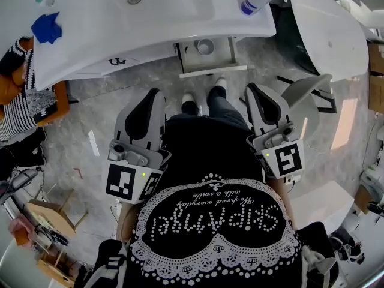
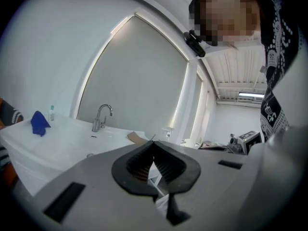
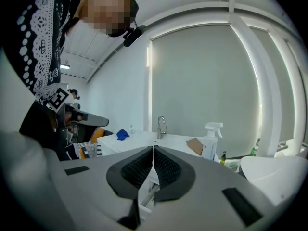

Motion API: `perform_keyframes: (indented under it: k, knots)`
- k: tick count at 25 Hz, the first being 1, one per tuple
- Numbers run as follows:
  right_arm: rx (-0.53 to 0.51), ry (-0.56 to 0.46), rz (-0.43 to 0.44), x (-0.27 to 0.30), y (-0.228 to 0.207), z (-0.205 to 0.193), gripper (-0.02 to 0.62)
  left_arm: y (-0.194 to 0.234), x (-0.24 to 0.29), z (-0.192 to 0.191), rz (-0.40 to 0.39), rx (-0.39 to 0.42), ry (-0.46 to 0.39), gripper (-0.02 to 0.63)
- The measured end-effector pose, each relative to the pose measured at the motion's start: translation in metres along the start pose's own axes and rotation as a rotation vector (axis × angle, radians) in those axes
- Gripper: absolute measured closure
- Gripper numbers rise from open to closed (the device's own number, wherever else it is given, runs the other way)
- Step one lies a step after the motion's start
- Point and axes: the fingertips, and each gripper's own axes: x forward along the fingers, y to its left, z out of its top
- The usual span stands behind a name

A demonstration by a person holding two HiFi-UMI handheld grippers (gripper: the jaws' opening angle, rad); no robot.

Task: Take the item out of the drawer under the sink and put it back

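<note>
Two units are at the person's waist: the grey left hand-held gripper (image 1: pixel 153 96) and the grey right hand-held gripper (image 1: pixel 252 90), each empty with its jaws pressed together. Beyond the feet, the white drawer (image 1: pixel 216 71) under the white sink worktop (image 1: pixel 180 11) stands open, with a pale round item (image 1: pixel 205 46) inside. Recommended: spread one gripper's jaws before descending, then pinch across the item's rim.

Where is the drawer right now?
In the head view the drawer stands pulled open under the front edge of the white sink counter, just right of centre, straight ahead of the person's shoes; a round item lies inside it.
</note>
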Motion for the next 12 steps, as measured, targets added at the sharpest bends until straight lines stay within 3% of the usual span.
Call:
perform_keyframes:
  k: [6, 12]
  knots:
    - [-0.006, -0.002, -0.011, -0.004, 0.003, -0.002, 0.575, 0.01, -0.013, 0.0, 0.032, -0.014, -0.011, 0.601]
    - [-0.01, 0.009, -0.007, -0.003, 0.007, -0.004, 0.575, 0.036, -0.04, 0.001, 0.102, 0.024, -0.017, 0.6]
